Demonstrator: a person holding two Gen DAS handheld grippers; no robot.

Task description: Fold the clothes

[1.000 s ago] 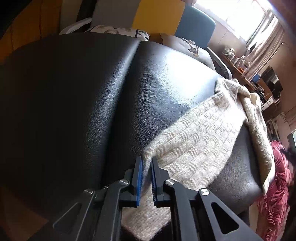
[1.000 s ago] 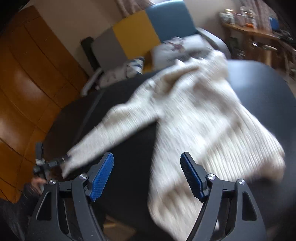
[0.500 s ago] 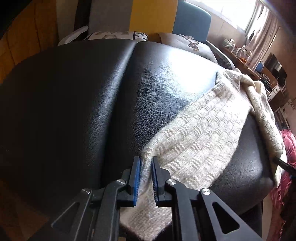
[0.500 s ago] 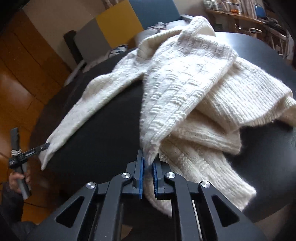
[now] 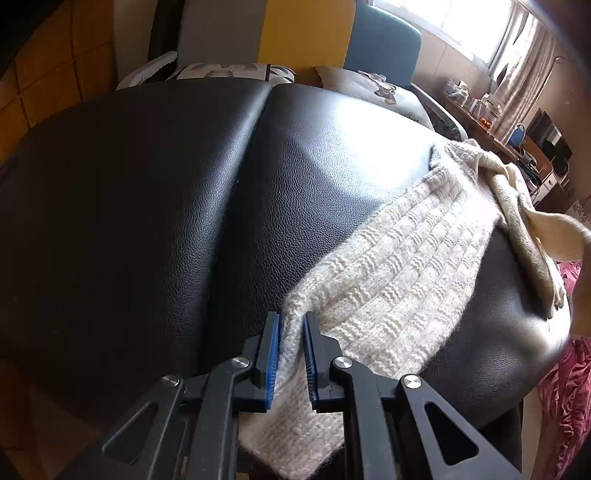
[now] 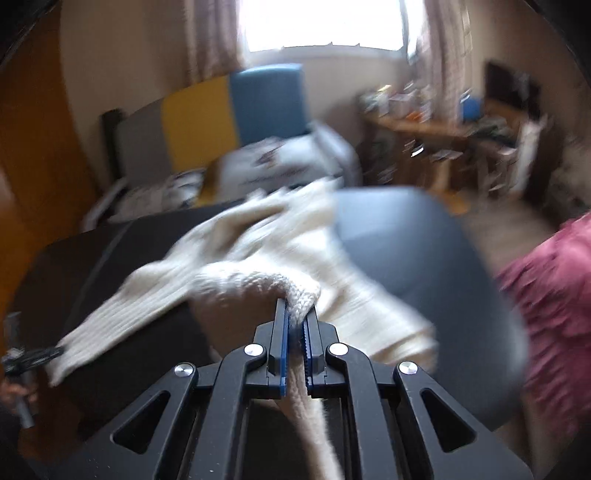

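Note:
A cream knit sweater [image 5: 399,266] lies across the right half of a black leather cushion [image 5: 147,221]. One sleeve runs down to my left gripper [image 5: 290,321], which is shut on the cuff at the cushion's near edge. In the right wrist view the picture is blurred by motion. There my right gripper [image 6: 295,314] is shut on a bunched fold of the same sweater [image 6: 258,258], lifted above the cushion [image 6: 424,266]. The left gripper [image 6: 33,356] shows small at the far left, holding the sleeve end.
Behind the cushion stand grey, yellow and blue chair backs [image 5: 306,33] with printed pillows [image 5: 229,70]. A cluttered wooden desk [image 6: 443,129] stands under the window at right. A crumpled pink-red cloth [image 6: 554,295] lies right of the cushion. Orange-brown wall panels [image 5: 44,74] line the left.
My right gripper went from open to shut on a sweater fold and has now lifted it, with the view swinging up. The left gripper has kept its hold on the cuff.

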